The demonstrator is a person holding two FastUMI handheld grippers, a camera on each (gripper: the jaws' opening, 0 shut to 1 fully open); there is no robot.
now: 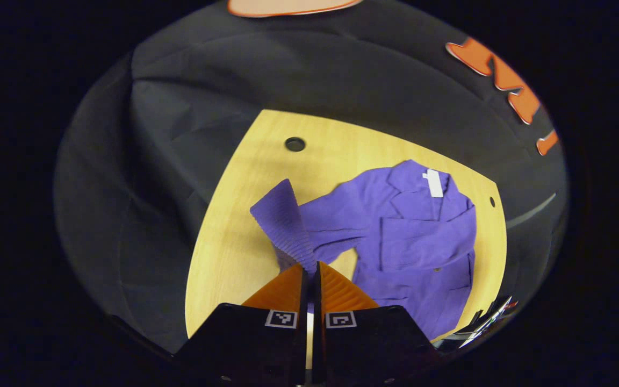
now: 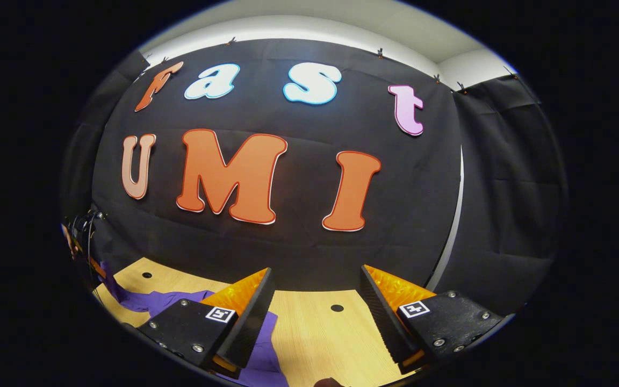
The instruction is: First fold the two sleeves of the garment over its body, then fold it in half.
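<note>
A purple jacket [image 1: 411,242] lies spread on the light wooden table [image 1: 223,258], collar with a white tag [image 1: 434,183] toward the far side. My left gripper [image 1: 311,269] is shut on the ribbed cuff of one sleeve [image 1: 285,226], which is lifted off the table and stretches up and left from the fingers. In the right gripper view, my right gripper [image 2: 315,279] stands open above the table with nothing between its orange fingers [image 2: 237,293]. A part of the purple jacket [image 2: 170,301] lies at the lower left behind its left finger.
The table [image 2: 320,333] has small round holes [image 1: 295,144] near its far edge. Black cloth walls close in the booth on all sides. At the far left edge of the right gripper view a hand with the other gripper [image 2: 76,236] is partly seen.
</note>
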